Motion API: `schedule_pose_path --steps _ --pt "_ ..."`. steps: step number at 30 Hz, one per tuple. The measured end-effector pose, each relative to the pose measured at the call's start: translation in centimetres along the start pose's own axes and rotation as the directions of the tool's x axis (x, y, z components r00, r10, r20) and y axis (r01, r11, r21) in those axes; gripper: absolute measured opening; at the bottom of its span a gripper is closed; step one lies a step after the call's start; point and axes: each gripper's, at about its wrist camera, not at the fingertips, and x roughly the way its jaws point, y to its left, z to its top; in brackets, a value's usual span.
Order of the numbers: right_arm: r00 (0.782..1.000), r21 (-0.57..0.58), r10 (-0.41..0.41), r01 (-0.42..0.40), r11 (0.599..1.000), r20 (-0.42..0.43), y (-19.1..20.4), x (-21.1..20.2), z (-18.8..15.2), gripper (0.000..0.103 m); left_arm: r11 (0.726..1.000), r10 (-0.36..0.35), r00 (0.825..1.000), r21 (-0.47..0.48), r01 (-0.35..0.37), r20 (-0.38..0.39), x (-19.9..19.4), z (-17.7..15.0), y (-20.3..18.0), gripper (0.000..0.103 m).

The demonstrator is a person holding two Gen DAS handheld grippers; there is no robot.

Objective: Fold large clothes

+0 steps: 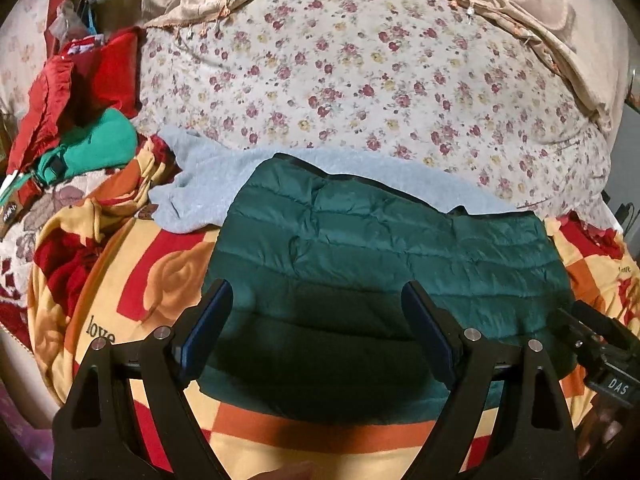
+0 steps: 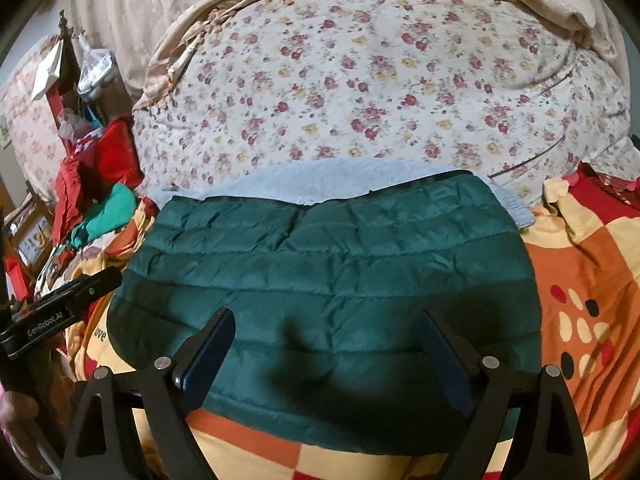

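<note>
A dark green quilted puffer jacket [image 1: 380, 256] lies folded into a flat rectangle on the bed, on top of a light grey fleece garment [image 1: 200, 184]. It also shows in the right wrist view [image 2: 332, 280], with the grey garment [image 2: 320, 180] behind it. My left gripper [image 1: 318, 300] is open and empty, hovering above the jacket's near left part. My right gripper [image 2: 328, 324] is open and empty above the jacket's near middle. Each gripper's body shows in the other view: the right one [image 1: 600, 344], the left one [image 2: 60, 312].
An orange, red and yellow rose blanket [image 1: 160, 280] covers the near bed. A floral quilt [image 1: 360, 72] lies beyond, with a beige fringed cloth [image 1: 520, 8] at the back. Red and green clothes [image 1: 80, 120] are piled at the left.
</note>
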Motion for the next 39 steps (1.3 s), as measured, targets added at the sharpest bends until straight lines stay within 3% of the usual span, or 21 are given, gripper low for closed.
schedule_pose_path --steps 7,11,39 --pt "1.0 -0.019 -0.018 0.019 1.0 0.012 1.3 -0.4 -0.2 0.091 1.0 0.016 1.0 0.015 -0.016 0.017 -0.7 -0.5 -0.5 0.086" --pt "0.999 -0.036 -0.038 0.039 0.999 0.03 1.8 -0.8 -0.1 0.097 1.0 0.02 0.999 0.017 -0.021 0.026 -1.0 -0.7 -0.8 0.086" --pt "0.998 -0.046 -0.049 0.05 0.998 0.035 2.8 -1.3 0.0 0.097 0.999 0.035 0.998 0.036 -0.037 0.058 -2.1 -1.2 -1.0 0.086"
